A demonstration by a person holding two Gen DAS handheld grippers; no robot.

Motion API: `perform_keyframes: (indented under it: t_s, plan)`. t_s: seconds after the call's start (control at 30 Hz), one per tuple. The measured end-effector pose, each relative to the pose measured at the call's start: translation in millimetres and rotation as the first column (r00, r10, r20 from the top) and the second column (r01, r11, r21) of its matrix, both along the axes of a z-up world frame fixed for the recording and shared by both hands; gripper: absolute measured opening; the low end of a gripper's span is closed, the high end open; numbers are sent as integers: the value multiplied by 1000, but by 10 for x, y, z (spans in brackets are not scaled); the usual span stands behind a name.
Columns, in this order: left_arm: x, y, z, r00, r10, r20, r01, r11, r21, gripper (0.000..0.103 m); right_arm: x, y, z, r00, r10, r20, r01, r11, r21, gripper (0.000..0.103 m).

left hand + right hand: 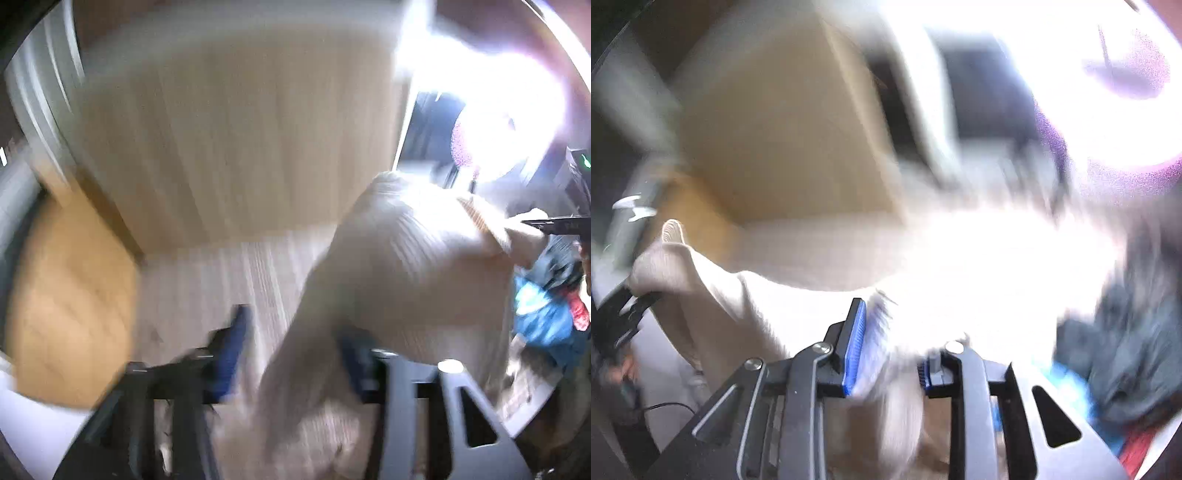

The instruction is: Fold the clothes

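Observation:
A cream ribbed knit garment hangs stretched between both grippers above a pale wooden table. My left gripper has its blue pads apart. The cloth runs between them against the right-hand pad, and a strip of table shows beside the left-hand pad. From the right wrist, the left gripper sits under a bunched corner of the garment. My right gripper stands with jaws apart and blurred white cloth lying in the gap. From the left wrist, the right gripper sits at the garment's far corner. Both views are motion-blurred.
A heap of other clothes, blue, dark and red, lies at the right; in the right wrist view it shows as grey-dark fabric. A tall beige panel stands behind the table. Orange wood floor is at the left. Glare washes out the upper right.

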State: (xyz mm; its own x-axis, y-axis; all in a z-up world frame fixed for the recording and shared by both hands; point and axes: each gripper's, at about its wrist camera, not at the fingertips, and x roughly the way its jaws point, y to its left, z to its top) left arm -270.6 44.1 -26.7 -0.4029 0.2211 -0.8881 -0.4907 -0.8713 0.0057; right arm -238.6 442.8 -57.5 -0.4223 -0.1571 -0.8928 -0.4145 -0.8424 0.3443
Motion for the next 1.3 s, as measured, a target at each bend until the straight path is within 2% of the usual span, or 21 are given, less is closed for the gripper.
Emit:
perform_keyframes:
  t_s: [0.07, 0.13, 0.17, 0.23, 0.33, 0.37, 0.4, 0.5, 0.6, 0.7, 0.73, 0.77, 0.8, 0.83, 0.97, 1.07, 1.1, 1.17, 1.2, 1.27, 1.3]
  plan:
    - [-151, -146, -528, 994, 47, 94, -49, 999, 16, 21, 87, 135, -477, 1000, -4, 21, 6, 997, -71, 25]
    - [-217, -271, -825, 987, 61, 149, -70, 996, 56, 23, 226, 208, -731, 1000, 21, -5, -22, 998, -55, 25]
    - [-268, -261, -896, 985, 49, 163, -62, 996, 71, 25, 270, 236, -837, 999, 44, -18, -44, 999, -17, 28]
    - [-365, -211, -1027, 983, 24, 183, -42, 995, 94, 38, 233, 251, -947, 996, 90, -22, -88, 991, 106, 32]
    - [-479, 68, -1126, 985, -34, 169, 22, 997, 71, 45, 7, 209, -1085, 978, 205, -26, -192, 950, 245, 39]
    - [-529, 177, -1173, 985, -51, 167, 41, 997, 64, 48, -97, 208, -1140, 971, 237, -22, -223, 937, 270, 47]
    - [-601, 313, -1247, 983, -67, 173, 57, 997, 58, 50, -207, 242, -1205, 969, 245, -12, -233, 933, 274, 50]
    - [-824, 592, -1463, 982, -78, 171, 72, 997, 42, 50, -513, 353, -1401, 965, 263, 10, -256, 928, 269, 50]
    - [-1025, 853, -1768, 978, -94, 187, 94, 996, 12, 50, -628, 507, -1599, 968, 250, 1, -246, 955, 168, 50]
    - [-1102, 1028, -1996, 970, -128, 208, 129, 992, 8, 50, -595, 552, -1695, 968, 250, -34, -245, 963, 113, 50]
    - [-1096, 1052, -2013, 971, -129, 199, 128, 992, 22, 47, -573, 558, -1711, 967, 250, -56, -244, 965, 92, 50]
    - [-1090, 1077, -2029, 973, -131, 190, 127, 991, 35, 41, -550, 563, -1727, 965, 249, -79, -244, 967, 71, 45]
    - [-1082, 1089, -2030, 974, -132, 184, 125, 991, 50, 14, -531, 562, -1742, 963, 251, -99, -247, 968, 48, 18]
    - [-1074, 1078, -2001, 974, -132, 184, 121, 990, 69, 10, -495, 552, -1717, 961, 253, -117, -249, 968, 43, 3]
    - [-1023, 906, -1631, 989, -107, 107, 99, 992, 75, 9, -235, 549, -1343, 950, 229, -214, -212, 972, 100, 4]
    - [-1024, 763, -1305, 997, -75, 16, 74, 996, 55, 9, -21, 732, -856, 944, 128, -303, -82, 984, 161, 3]
    - [-1081, 740, -1266, 998, -62, -2, 62, 997, 43, 9, -32, 779, -797, 949, 105, -296, -47, 979, 198, 3]
    - [-1187, 701, -1217, 999, -36, -30, 36, 999, 14, 22, -157, 840, -807, 967, 78, -242, -7, 960, 281, 5]
    - [-1221, 693, -1260, 1000, -20, -23, 19, 1000, -17, 32, -211, 865, -839, 977, 62, -205, 5, 951, 308, 7]
    - [-1291, 677, -1346, 1000, 13, -10, -14, 997, -78, 32, -302, 898, -971, 994, 26, -105, 10, 945, 326, 10]
    - [-1325, 669, -1389, 1000, 30, -4, -30, 994, -109, 32, -294, 914, -989, 996, 15, -91, 15, 948, 319, 11]
